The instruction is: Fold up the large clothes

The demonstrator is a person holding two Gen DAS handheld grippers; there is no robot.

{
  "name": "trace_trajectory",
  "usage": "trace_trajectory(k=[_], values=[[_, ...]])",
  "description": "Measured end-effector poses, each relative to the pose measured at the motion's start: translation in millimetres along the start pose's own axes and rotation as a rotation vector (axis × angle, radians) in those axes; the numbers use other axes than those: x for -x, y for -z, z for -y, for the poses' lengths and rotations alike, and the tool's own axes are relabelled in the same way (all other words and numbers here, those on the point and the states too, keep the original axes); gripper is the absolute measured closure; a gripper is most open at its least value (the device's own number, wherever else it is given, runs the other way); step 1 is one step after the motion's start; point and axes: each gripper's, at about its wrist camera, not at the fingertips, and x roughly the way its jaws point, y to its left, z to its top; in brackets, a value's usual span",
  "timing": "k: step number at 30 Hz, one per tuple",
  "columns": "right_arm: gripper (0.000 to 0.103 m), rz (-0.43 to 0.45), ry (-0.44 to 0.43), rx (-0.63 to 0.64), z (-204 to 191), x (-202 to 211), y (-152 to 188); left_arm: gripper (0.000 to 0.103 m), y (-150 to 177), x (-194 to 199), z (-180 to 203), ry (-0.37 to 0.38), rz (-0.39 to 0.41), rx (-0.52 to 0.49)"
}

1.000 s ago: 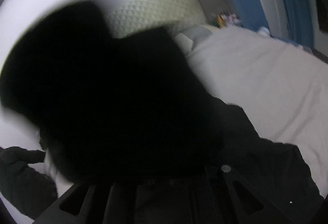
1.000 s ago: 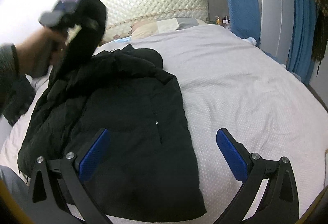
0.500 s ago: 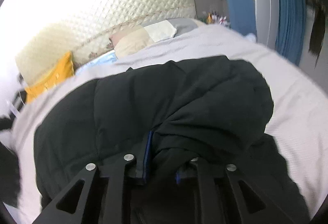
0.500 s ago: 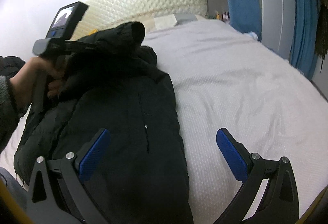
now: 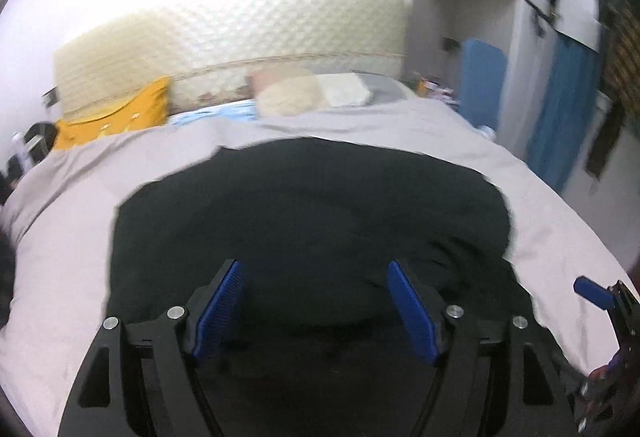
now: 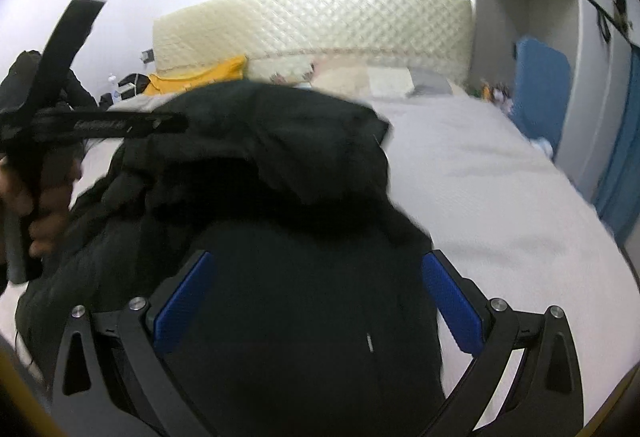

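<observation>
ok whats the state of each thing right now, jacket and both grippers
black jacket: lying on the bed, sleeve part bunched over its top, held by neither gripper
left gripper: open, above the jacket
right gripper: open, above the jacket's body

Jacket (image 5: 312, 221): showing plain black, no pattern readable. Bed (image 5: 68, 237) cover: showing pale grey-pink; fine dotted weave showing in right wrist view. Headboard (image 6: 320, 25): showing cream, diamond quilting. Yellow cushion (image 5: 116, 115): showing mustard yellow, plain. Pillows (image 5: 312, 93): showing beige and off-white, one grey. Curtain (image 5: 560, 109): showing blue. Left gripper (image 5: 316, 301) and right gripper (image 6: 316, 305): frames showing black, inner faces of jaws showing ribbed blue
</observation>
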Motion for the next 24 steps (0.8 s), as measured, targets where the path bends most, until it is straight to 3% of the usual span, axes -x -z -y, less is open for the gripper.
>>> trace_trajectory(k=[3,4,6,9,13,24], values=[[0.025,0.004,-0.013,-0.020,-4.4,-41.4,-28.0,0.028,-8.4,-11.8,-32.3,-0.059,0.010,0.029],[0.026,0.006,-0.016,-0.029,-5.3,-56.5,-36.0,0.028,-10.8,-23.6,-43.2,-0.090,0.004,0.038],[0.027,-0.001,-0.011,-0.036,-7.2,-87.9,-47.2,0.028,-12.2,-44.6,-59.1,-0.124,-0.017,0.053],[0.027,-0.016,0.030,0.006,-11.8,-128.6,-55.7,0.023,-9.8,-65.9,-77.1,-0.090,-0.008,0.089],[0.027,-0.052,0.021,-0.034,-3.3,-168.8,-63.0,0.017,-6.0,-90.6,-86.9,-0.061,-0.002,0.108],[0.023,-0.135,0.000,-0.035,-2.2,-235.2,-71.4,0.014,-9.9,-156.5,-97.5,-0.067,-0.036,0.147]])
